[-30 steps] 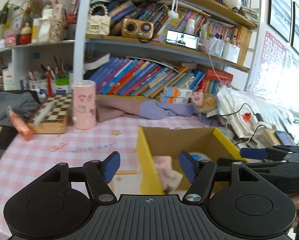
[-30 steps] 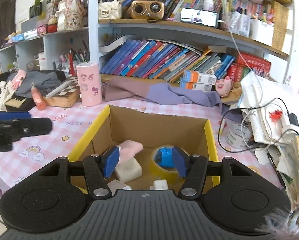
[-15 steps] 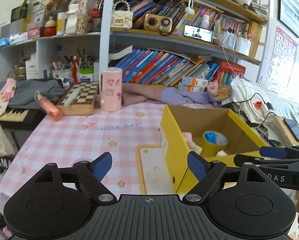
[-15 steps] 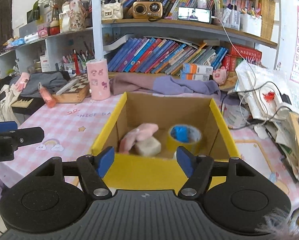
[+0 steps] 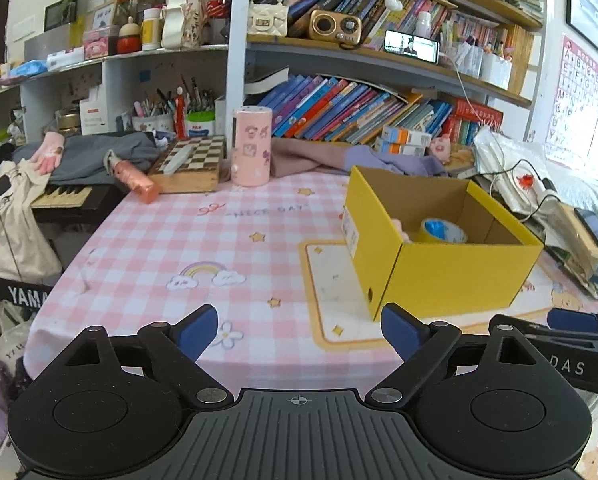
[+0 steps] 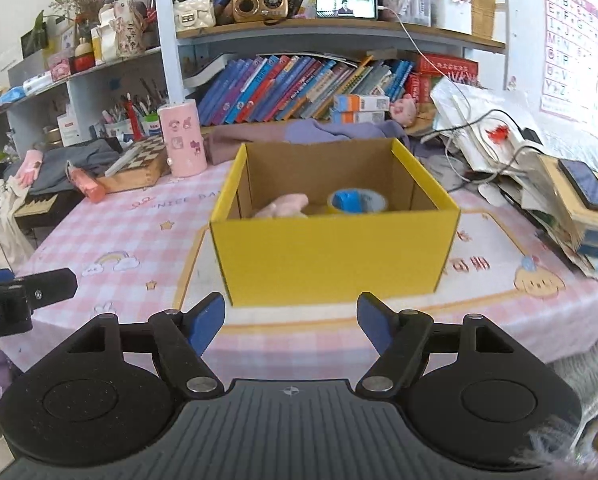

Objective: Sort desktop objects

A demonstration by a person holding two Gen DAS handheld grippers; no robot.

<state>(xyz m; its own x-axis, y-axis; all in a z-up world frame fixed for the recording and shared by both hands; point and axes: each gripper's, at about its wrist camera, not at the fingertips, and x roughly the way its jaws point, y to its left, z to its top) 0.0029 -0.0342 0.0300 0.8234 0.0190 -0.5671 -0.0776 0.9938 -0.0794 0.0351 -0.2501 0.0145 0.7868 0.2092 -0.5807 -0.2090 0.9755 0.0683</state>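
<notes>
While both tongs, left point(image 5: 299, 330) & right point(image 6: 291, 318), are opening w/ nothing between them, yellow box point(image 6: 331, 256) sits on desk point(image 5: 203, 248) just ahead. Tape roll point(image 6: 357, 201) & pink item point(image 6: 283, 206) lie inside box.

I see the box point(image 6: 335, 256) on the surface point(image 6: 139, 240), right of centre. In it: tape roll point(image 6: 357, 201) at right, soft item point(image 6: 283, 206) at left. Far left of the box: a cylinder point(image 5: 250, 146), chessboard case point(image 5: 191, 160) left of it, tube point(image 5: 133, 178) further left. Cloth point(image 6: 299, 138) lies behind the box, book row point(image 6: 299, 84) beyond. Phone point(image 6: 587, 184) on a stack at far right.
</notes>
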